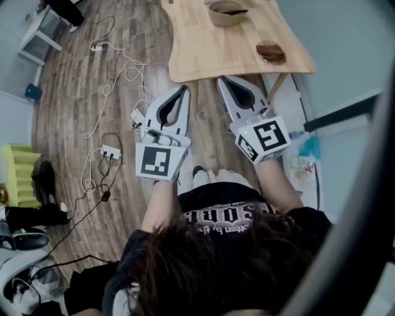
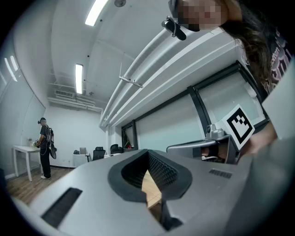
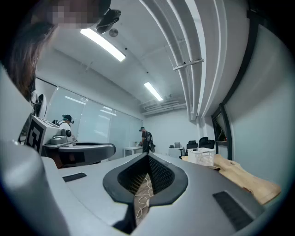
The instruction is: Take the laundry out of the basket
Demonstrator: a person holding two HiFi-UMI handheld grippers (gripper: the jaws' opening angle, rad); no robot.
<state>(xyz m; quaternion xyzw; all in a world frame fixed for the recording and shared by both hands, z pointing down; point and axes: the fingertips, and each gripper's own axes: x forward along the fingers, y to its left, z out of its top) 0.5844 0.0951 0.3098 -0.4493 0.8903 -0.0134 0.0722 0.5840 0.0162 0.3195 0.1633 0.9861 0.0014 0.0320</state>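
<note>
Both the left gripper (image 1: pixel 183 89) and the right gripper (image 1: pixel 220 79) are closed and empty. The basket (image 3: pixel 203 157) stands well apart, so unloading appears not yet begun.

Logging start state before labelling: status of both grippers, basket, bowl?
Left gripper: jaws shut, empty.
Right gripper: jaws shut, empty.
Basket: upright on the table, untouched; contents not visible.
Bowl: upright on the table.
</note>
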